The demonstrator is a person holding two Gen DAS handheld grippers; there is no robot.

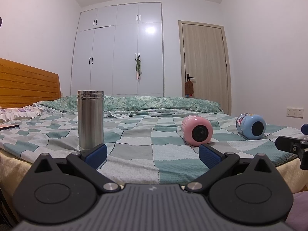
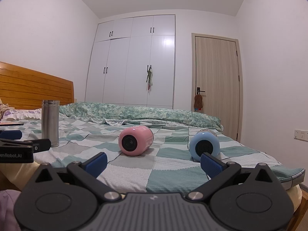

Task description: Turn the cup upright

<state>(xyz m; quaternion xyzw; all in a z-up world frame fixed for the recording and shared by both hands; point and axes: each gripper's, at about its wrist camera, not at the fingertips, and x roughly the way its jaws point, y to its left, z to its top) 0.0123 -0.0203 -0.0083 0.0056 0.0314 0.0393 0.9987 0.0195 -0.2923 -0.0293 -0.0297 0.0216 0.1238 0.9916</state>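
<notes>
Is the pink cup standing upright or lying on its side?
Lying on its side. The pink cup rests lengthwise on the checkered bedsheet, one round end facing the camera.

**Three cups, two hand-held grippers, one bed**

One steel cup (image 1: 90, 120) stands at the left. Two cups lie on their sides: one pink cup (image 1: 197, 132) in the middle and one blue cup (image 1: 251, 126) to the right. One bed (image 1: 134, 154) carries all three. Nearest are two hand-held grippers: one left hand-held gripper (image 1: 153, 155) and one right hand-held gripper (image 2: 154, 162). Far off stand one wardrobe (image 1: 117, 48) and one door (image 1: 204, 63).
</notes>
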